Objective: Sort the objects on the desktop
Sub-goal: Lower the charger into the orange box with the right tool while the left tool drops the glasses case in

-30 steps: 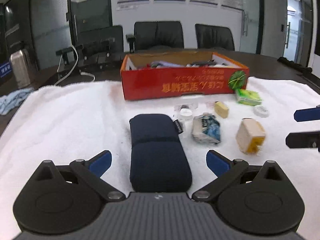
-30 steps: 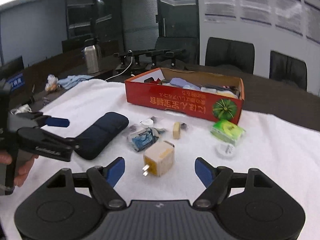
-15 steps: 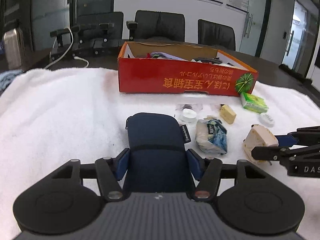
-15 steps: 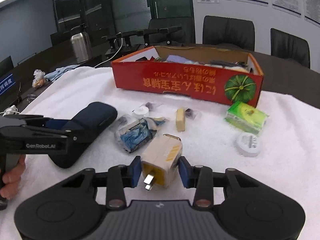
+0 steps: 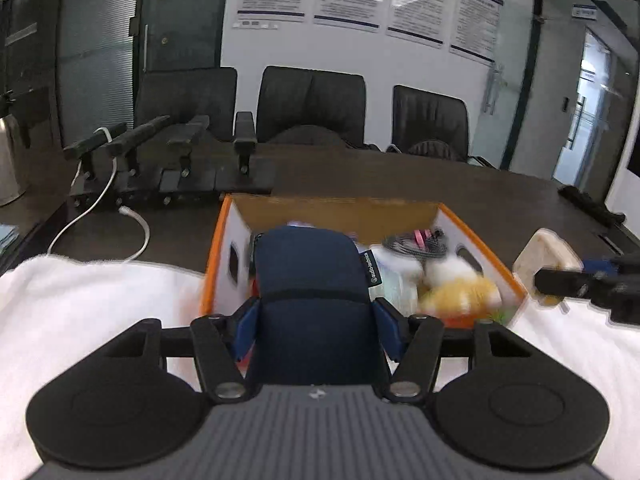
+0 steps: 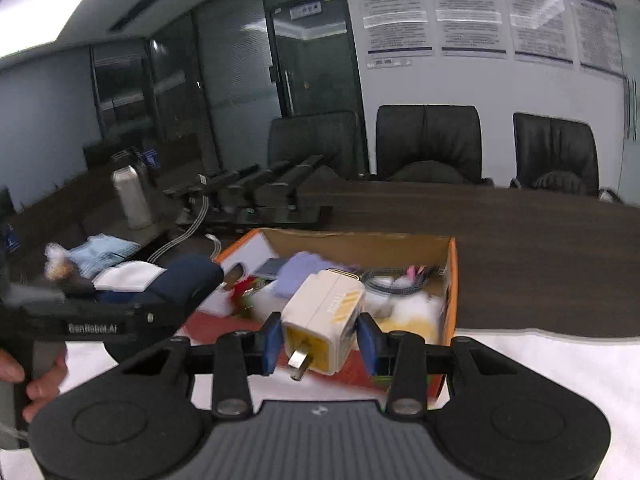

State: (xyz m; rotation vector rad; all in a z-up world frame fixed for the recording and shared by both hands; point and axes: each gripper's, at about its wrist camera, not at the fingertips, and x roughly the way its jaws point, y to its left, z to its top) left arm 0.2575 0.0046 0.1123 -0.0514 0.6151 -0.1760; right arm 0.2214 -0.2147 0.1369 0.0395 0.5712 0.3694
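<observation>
both loads have left the surface in the last second. a second ago the left gripper (image 5: 316,316) and the right gripper (image 6: 320,338) stood with jaws apart over things lying on the white towel (image 5: 80,312); half a second ago each had closed on its item low on the cloth; now both are raised and carried forward to the orange cardboard box (image 5: 214,264). the left jaws are clamped on the sides of the navy soft pouch (image 5: 312,276), whose far end hangs over the box's near left part. the right jaws are clamped on the cream and yellow plug adapter (image 6: 324,316), prongs pointing back toward the camera, held above the box's near wall.

that puts the sorting step at its delivery stage: both items look ready to be let go into the box, once each is clearly past the near wall.

much is hard to read. the box contents are smeared by motion; a yellow soft toy (image 5: 460,294), a braided cable (image 5: 416,244) and a lilac cloth (image 6: 304,270) can be guessed at, little more. the pouch hides the left-centre of the box in the left view, so free room under it cannot be judged. the small things left on the towel are out of both views, behind the gripper bodies. only part of the left hand (image 6: 40,380) shows at the frame edge.
</observation>
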